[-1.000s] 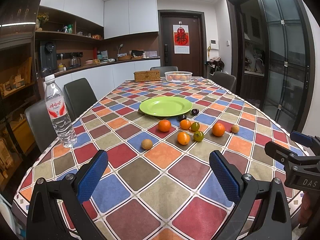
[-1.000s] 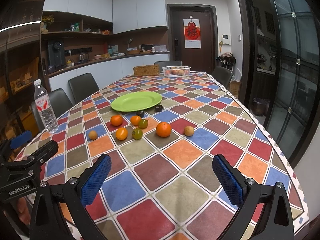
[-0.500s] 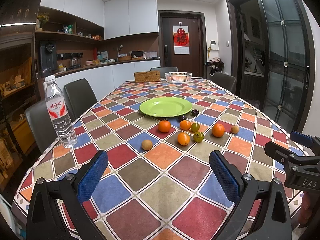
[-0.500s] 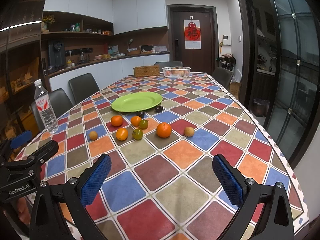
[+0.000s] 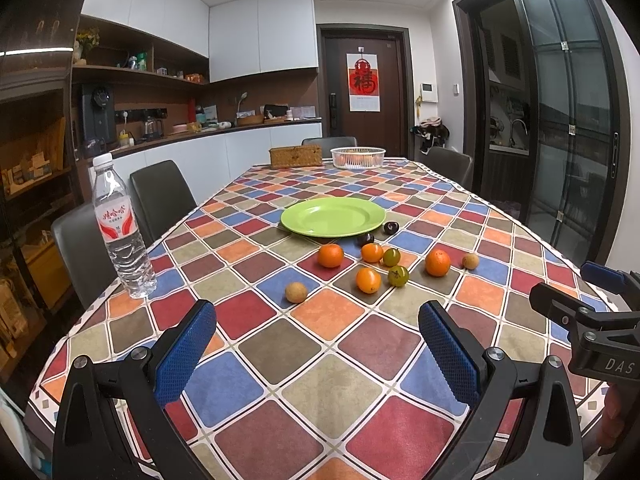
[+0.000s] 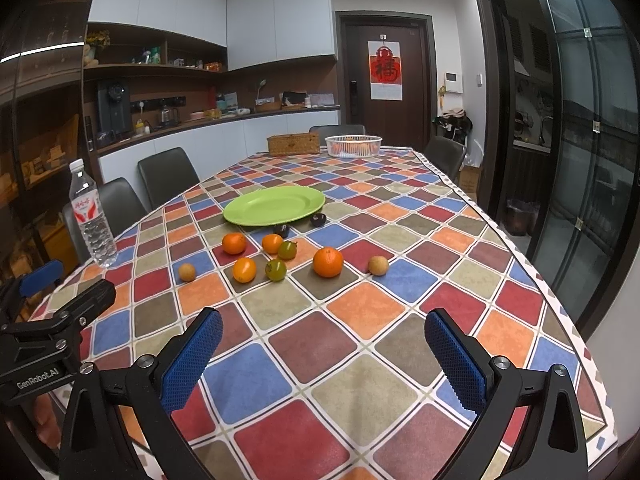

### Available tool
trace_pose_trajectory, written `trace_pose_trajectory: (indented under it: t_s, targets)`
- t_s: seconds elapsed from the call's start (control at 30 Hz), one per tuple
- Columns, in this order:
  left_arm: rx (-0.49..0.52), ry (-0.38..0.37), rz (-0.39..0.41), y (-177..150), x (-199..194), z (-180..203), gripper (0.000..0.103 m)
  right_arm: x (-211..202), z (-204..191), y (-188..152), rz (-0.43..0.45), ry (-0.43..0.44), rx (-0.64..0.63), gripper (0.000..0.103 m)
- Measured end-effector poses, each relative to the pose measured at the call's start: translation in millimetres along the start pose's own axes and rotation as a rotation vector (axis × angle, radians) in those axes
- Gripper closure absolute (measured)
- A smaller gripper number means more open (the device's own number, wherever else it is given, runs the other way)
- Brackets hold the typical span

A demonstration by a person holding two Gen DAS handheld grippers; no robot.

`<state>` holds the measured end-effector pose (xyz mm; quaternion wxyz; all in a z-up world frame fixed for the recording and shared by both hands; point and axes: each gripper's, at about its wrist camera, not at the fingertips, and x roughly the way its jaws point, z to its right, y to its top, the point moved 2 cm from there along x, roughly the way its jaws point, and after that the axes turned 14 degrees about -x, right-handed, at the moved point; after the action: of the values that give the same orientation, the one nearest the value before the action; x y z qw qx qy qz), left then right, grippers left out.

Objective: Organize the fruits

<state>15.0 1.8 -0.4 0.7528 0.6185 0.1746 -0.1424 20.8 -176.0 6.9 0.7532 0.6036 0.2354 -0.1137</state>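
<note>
**A:** What is on the table?

**B:** A long table under a checked cloth of red, blue, orange and olive squares point(image 5: 320, 384). Near its middle sits a round, flat lime-green plate point(image 5: 333, 216), with nothing on it. Loose fruit lies on the cloth just in front of the plate: a large orange mandarin point(image 6: 328, 262), three smaller orange citrus fruits point(image 6: 244, 269), two green-brown tomatoes point(image 6: 276, 269), two tan, rough-skinned round fruits point(image 6: 378, 265) at the outer ends, and two dark fruits point(image 6: 318, 219) touching or almost touching the plate's rim. They may be plums; they are too small to tell.

**A:** And the grippers?

**B:** The left gripper with blue textured pads point(image 5: 318, 344) and the matching right gripper point(image 6: 324, 350) both hover over the near end of the table, jaws spread wide, holding nothing, well apart from the fruit.

**A:** How would the fruit handle?

**B:** Light, round, likely to roll. I'd say the citrus is firm; the tomatoes look soft and could bruise. Take each across its widest part, gently.

**A:** Anything else?

**B:** A clear plastic water bottle with a red label point(image 5: 120, 228) at the left edge, and a white mesh basket point(image 5: 358, 157) at the far end.
</note>
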Motion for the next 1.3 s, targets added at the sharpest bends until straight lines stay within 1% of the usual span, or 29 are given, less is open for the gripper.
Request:
trace_pose_trajectory:
  t_s: [0.2, 0.3, 0.53, 0.7, 0.87, 0.97, 1.03, 1.1, 1.17, 1.3]
  targets:
    - [0.000, 0.002, 0.000, -1, -1, 0, 0.000, 1, 0, -2, 0.000, 0.000, -0.002, 0.001]
    - [-0.001, 0.003, -0.005, 2, 0, 0, 0.000, -1, -3, 3, -0.001, -0.003, -0.008, 0.001]
    - [0.024, 0.015, -0.015, 2, 8, -1, 0.000, 5, 0, 3, -0.014, 0.007, -0.027, 0.001]
    - [0.050, 0.002, -0.021, 6, 17, 0, 0.000, 15, -3, 3, -0.021, 0.009, -0.064, 0.001]
    - [0.083, -0.026, -0.029, 10, 26, 1, 0.000, 27, -11, 9, -0.003, 0.012, -0.140, 0.001]
    - [0.100, -0.045, -0.034, 14, 32, 2, 0.000, 35, -14, 16, 0.006, 0.035, -0.169, 0.001]
    - [0.103, -0.075, -0.049, 16, 38, 3, 0.001, 41, -15, 20, 0.013, 0.058, -0.185, 0.001]
    - [0.112, -0.092, -0.057, 18, 44, 4, 0.004, 48, -16, 24, 0.014, 0.083, -0.204, 0.001]
    - [0.138, -0.099, -0.067, 19, 50, 8, 0.011, 55, -18, 29, 0.015, 0.097, -0.226, 0.001]
    - [0.176, -0.133, -0.081, 25, 61, 16, 0.014, 65, -20, 38, 0.010, 0.121, -0.266, 0.003]
